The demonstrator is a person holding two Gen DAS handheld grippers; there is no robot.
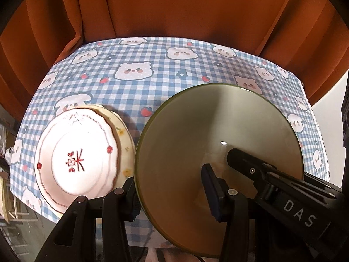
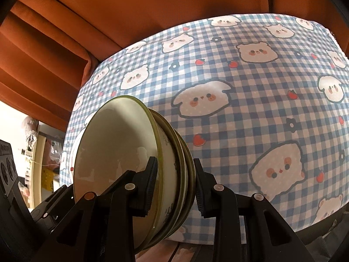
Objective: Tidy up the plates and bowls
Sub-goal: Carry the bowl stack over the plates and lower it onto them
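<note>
A stack of cream bowls with green rims (image 1: 196, 144) (image 2: 122, 161) stands near the table's front edge. My left gripper (image 1: 172, 185) straddles its near rim, one finger inside and one outside. My right gripper (image 2: 174, 185) is clamped on the stack's rim from the other side; its finger (image 1: 250, 166) reaches into the top bowl in the left wrist view. A pink plate with red marks (image 1: 76, 159) lies on a cream floral plate (image 1: 124, 135) at the left, close to the bowls.
The table wears a blue checked cloth with bear prints (image 1: 152, 69) (image 2: 250, 87). An orange curtain (image 1: 174, 6) hangs behind it. Shelves and clutter (image 2: 32, 152) stand past the table's left edge.
</note>
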